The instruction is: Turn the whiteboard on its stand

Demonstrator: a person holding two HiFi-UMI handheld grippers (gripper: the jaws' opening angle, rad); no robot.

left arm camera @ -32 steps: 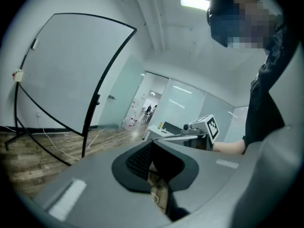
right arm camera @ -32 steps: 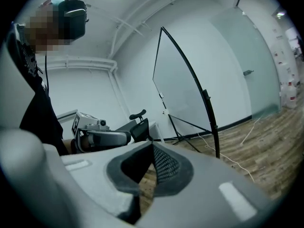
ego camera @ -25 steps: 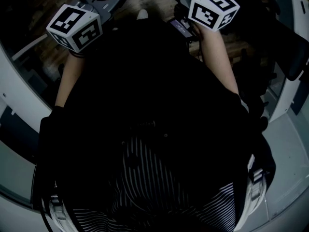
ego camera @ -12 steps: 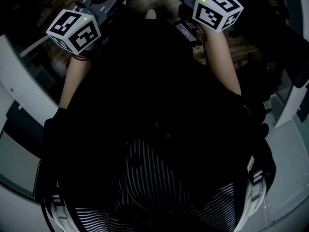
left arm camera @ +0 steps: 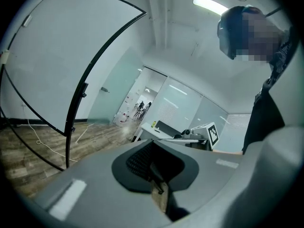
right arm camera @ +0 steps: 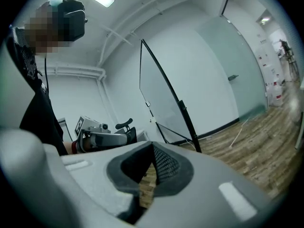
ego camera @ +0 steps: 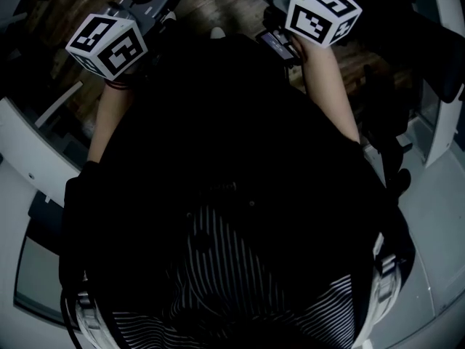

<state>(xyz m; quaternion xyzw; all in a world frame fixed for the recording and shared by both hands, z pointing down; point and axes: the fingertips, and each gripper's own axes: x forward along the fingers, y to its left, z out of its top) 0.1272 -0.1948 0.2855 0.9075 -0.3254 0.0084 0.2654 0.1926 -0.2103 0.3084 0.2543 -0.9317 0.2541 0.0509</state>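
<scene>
The whiteboard (left arm camera: 57, 51) is a large white panel in a thin black frame, and it fills the upper left of the left gripper view. Its black stand post (left arm camera: 76, 108) comes down to the wooden floor. In the right gripper view the whiteboard (right arm camera: 159, 91) stands some way ahead on the same stand (right arm camera: 185, 115). My left gripper (left arm camera: 159, 194) is shut with nothing in it and is well clear of the board. My right gripper (right arm camera: 145, 184) is also shut and empty. Both marker cubes (ego camera: 107, 43) (ego camera: 323, 13) show at chest height in the head view.
A pale cable (left arm camera: 42, 146) lies on the wooden floor by the stand's foot. Beyond are a desk (left arm camera: 159, 129) and a glass-walled corridor with distant people (left arm camera: 142, 106). A machine with a black handle (right arm camera: 121, 126) stands at the wall. White panels (ego camera: 29, 151) flank my body.
The surroundings have slid in the head view: the white panel at the left has dropped lower and more wooden floor shows. Both grippers have stayed raised in front of my chest, still shut.
</scene>
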